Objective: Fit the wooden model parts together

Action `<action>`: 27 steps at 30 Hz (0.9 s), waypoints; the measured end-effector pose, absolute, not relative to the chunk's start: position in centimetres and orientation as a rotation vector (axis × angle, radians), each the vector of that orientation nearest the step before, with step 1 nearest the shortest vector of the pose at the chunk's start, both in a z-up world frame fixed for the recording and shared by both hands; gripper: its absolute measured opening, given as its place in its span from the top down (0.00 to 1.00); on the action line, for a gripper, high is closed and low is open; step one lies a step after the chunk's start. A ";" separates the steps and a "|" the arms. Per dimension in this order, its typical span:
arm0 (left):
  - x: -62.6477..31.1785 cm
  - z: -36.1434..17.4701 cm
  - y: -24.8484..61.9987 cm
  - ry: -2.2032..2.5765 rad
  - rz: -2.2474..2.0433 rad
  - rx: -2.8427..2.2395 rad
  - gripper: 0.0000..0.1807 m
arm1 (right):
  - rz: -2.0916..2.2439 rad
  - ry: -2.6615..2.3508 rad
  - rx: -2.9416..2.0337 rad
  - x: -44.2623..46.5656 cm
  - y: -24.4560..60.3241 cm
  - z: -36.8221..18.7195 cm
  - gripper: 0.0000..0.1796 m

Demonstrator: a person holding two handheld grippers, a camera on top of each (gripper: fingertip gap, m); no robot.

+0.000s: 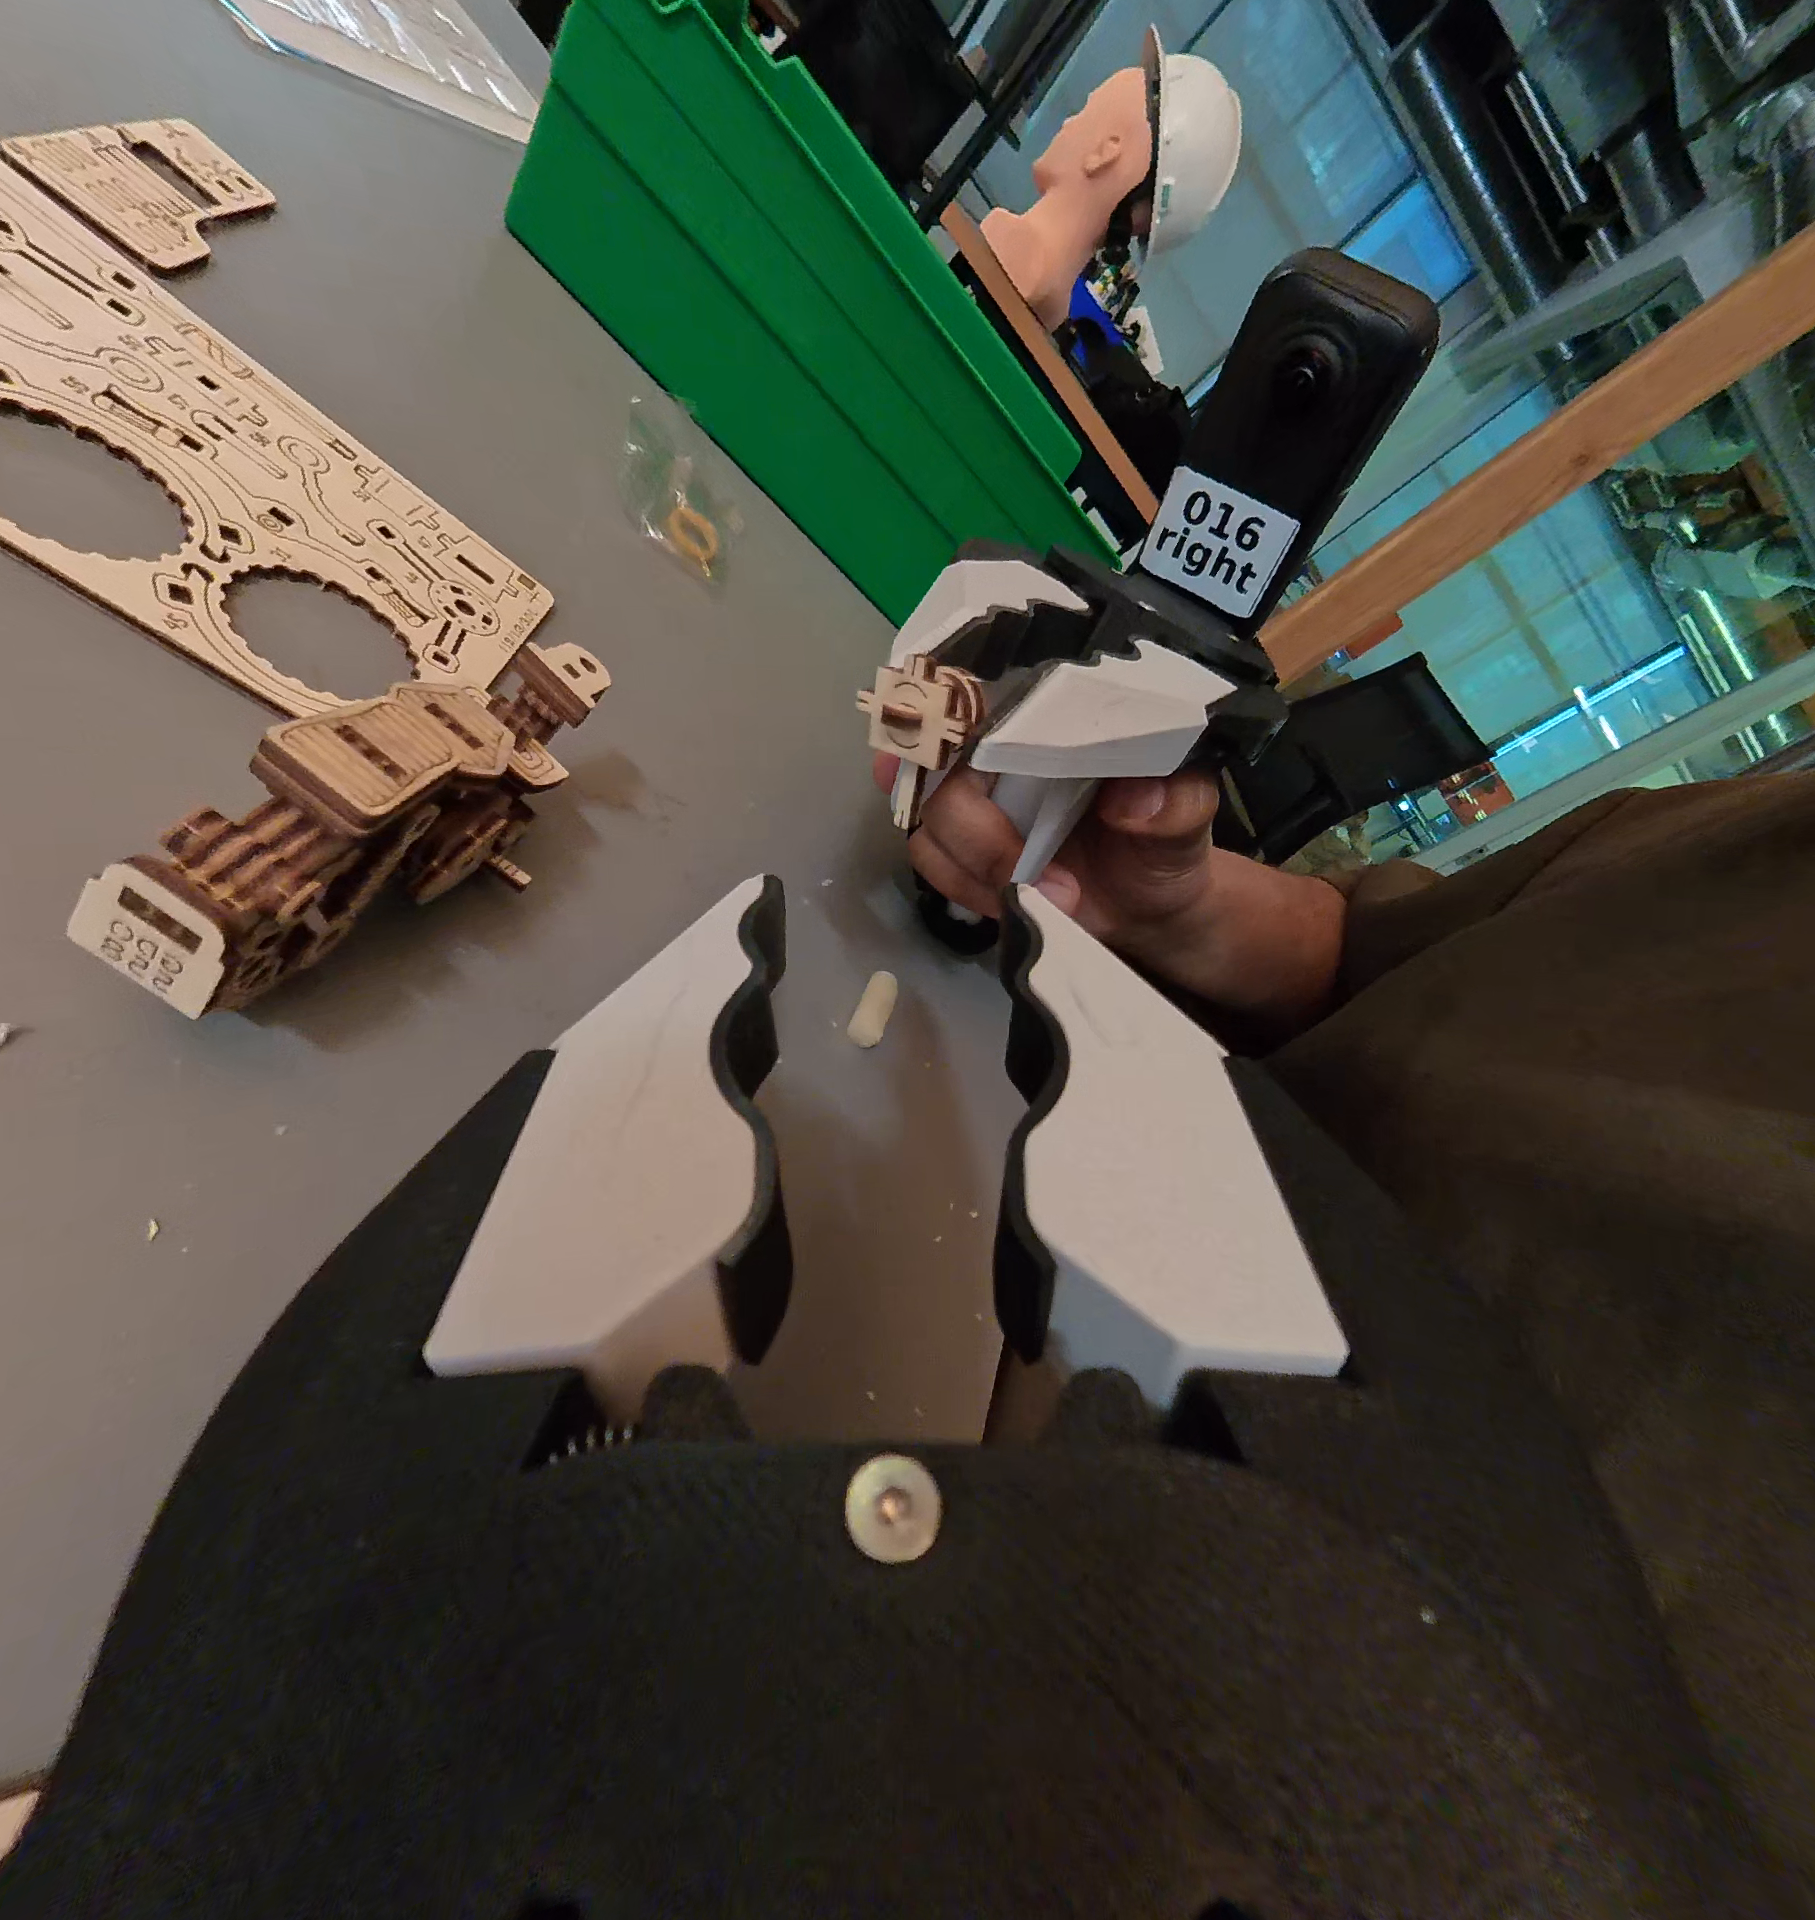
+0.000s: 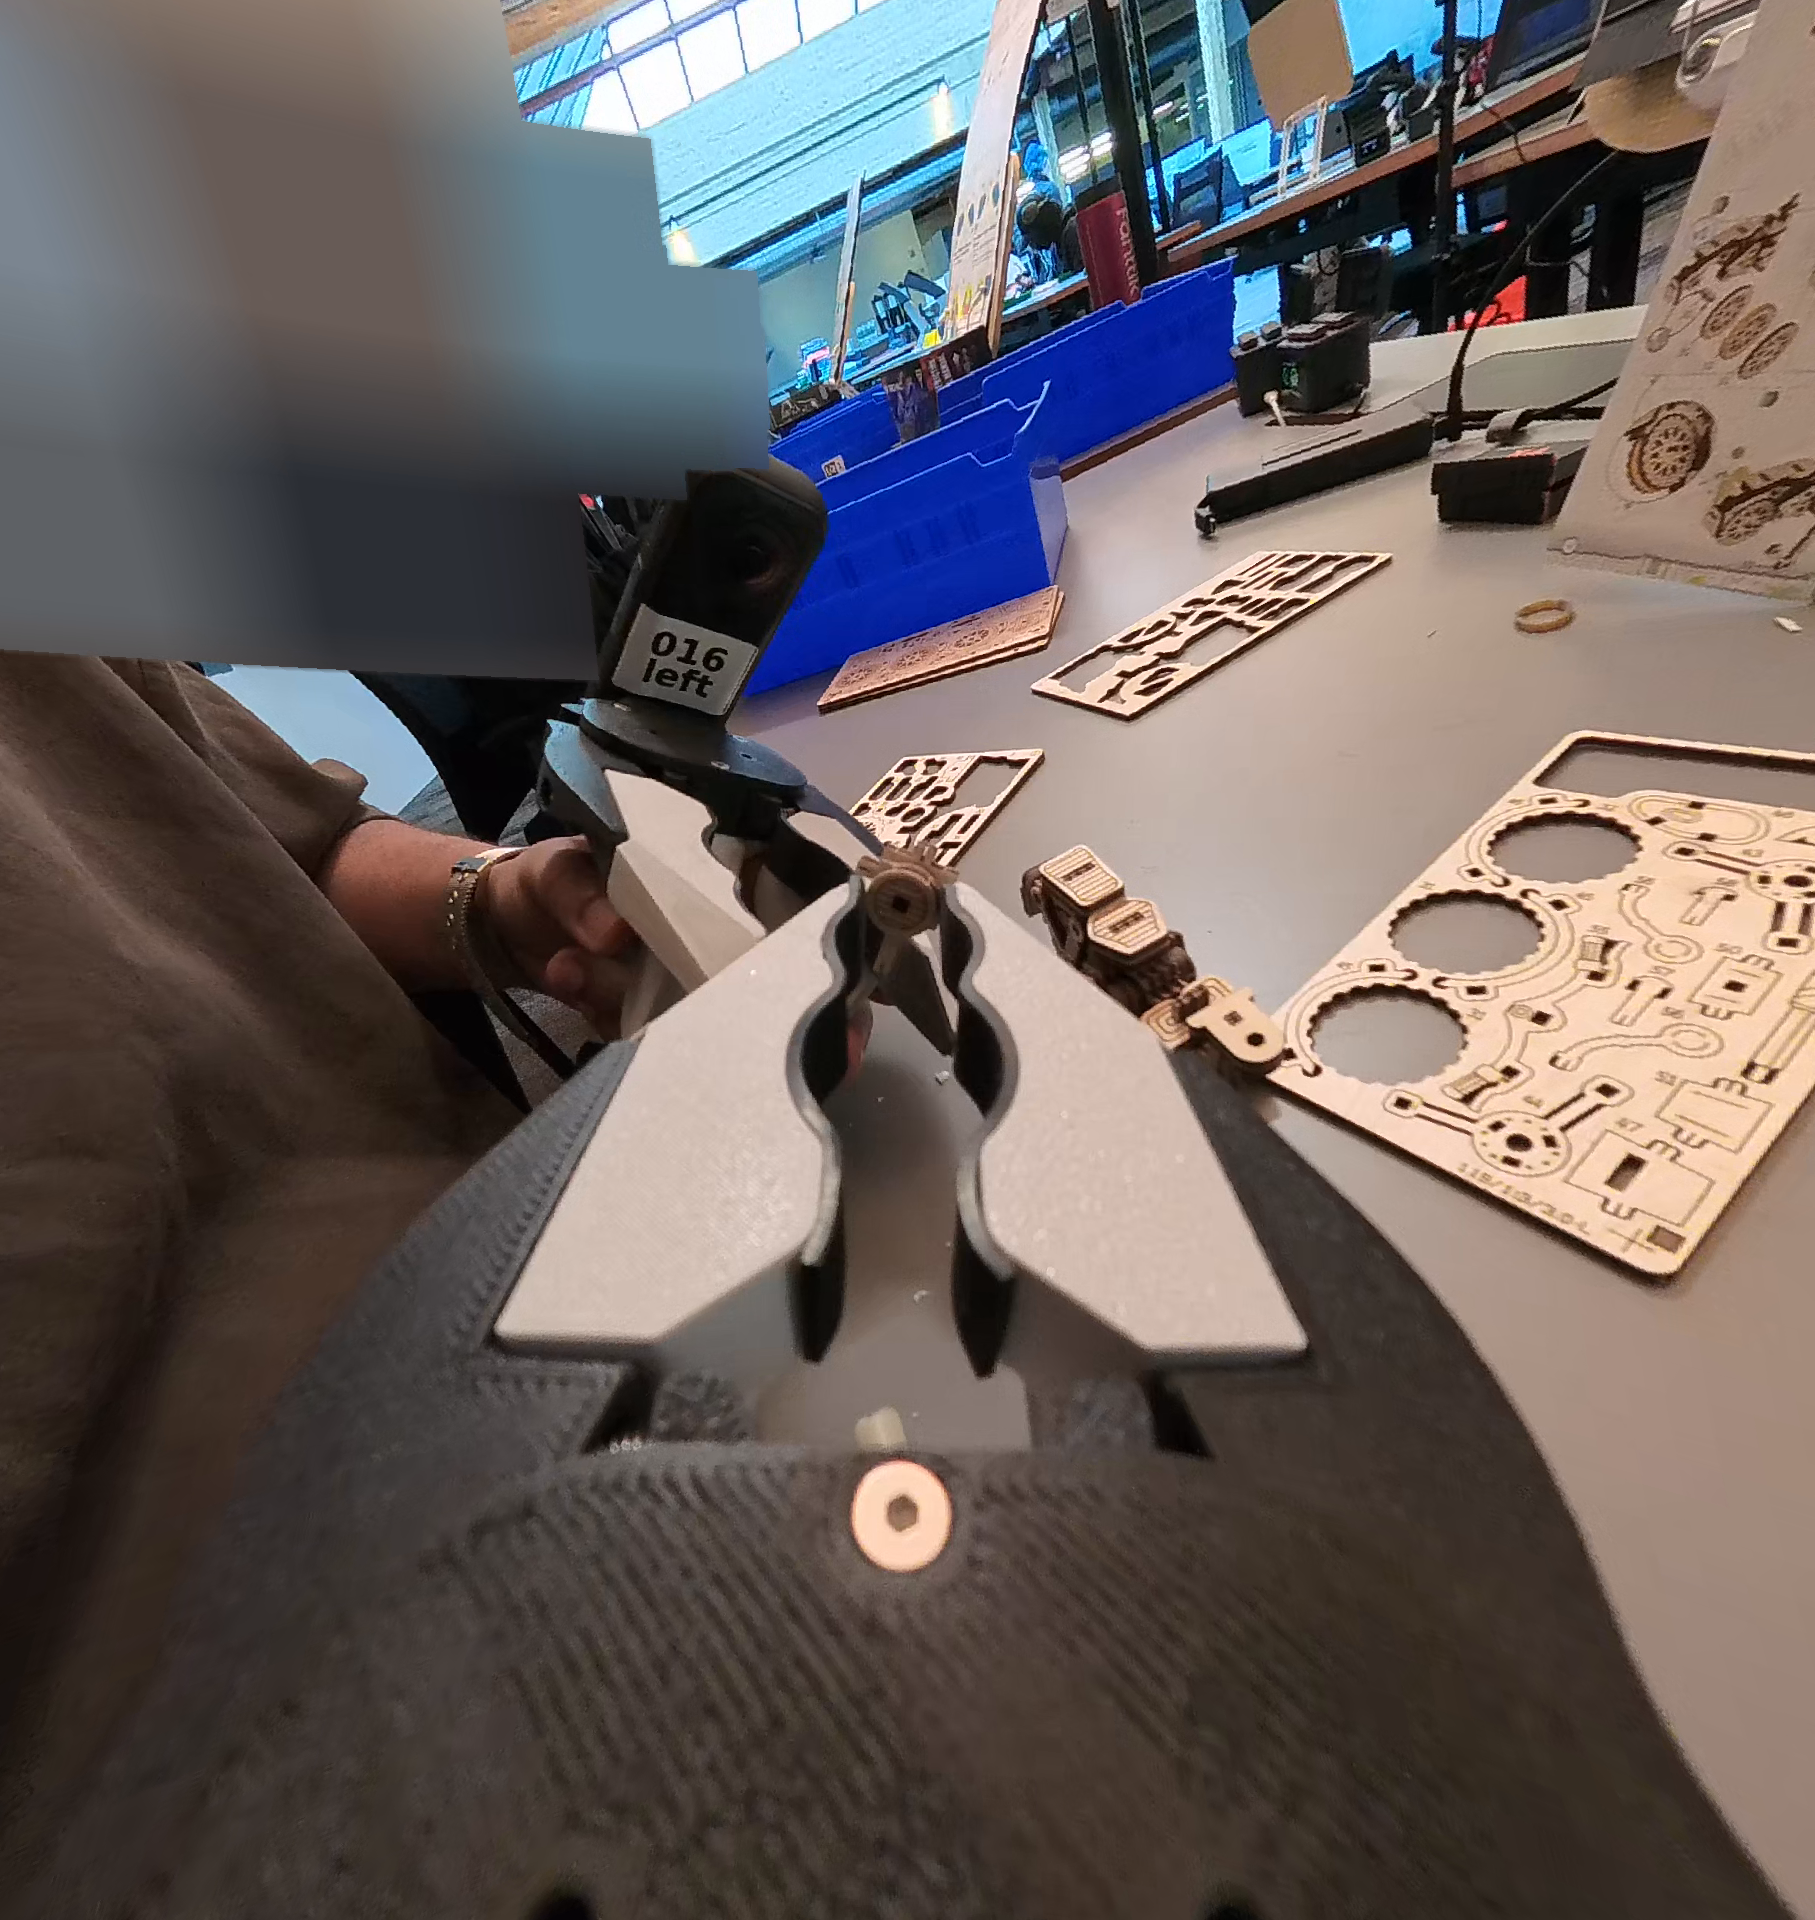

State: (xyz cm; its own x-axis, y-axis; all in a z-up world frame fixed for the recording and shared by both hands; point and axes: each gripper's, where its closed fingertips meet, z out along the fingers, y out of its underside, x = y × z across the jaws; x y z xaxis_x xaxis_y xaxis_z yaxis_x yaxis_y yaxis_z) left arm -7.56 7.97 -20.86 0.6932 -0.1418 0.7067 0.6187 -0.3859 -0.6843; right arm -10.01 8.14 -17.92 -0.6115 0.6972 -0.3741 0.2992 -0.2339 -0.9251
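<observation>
The right gripper [image 2: 898, 914], with white fingers and black wavy pads, is clenched on a small round wooden part with notched teeth and a thin stem [image 2: 900, 902], and it holds this part in the air above the grey table [image 2: 1402, 1507]. The left gripper [image 1: 892, 920] has its fingers released with nothing between them, just beside the held part. The half-built brown wooden vehicle model [image 1: 342, 831] stands on the table farther from the held part, touching the flat pale wooden sheet with round toothed holes [image 1: 207, 468].
</observation>
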 end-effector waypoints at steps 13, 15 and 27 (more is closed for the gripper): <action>-8.2 -20.4 7.9 -0.393 -0.825 -1.764 0.79 | 1.811 -1.689 -1.211 -10.5 9.8 -18.0 0.93; -8.2 -20.4 7.9 -0.390 -0.821 -1.764 0.79 | 1.805 -1.648 -1.236 -10.6 11.0 -17.9 0.94; -8.0 -19.8 8.0 -0.363 -0.802 -1.744 0.85 | 2.010 -1.660 -1.150 -9.6 8.7 -16.5 0.94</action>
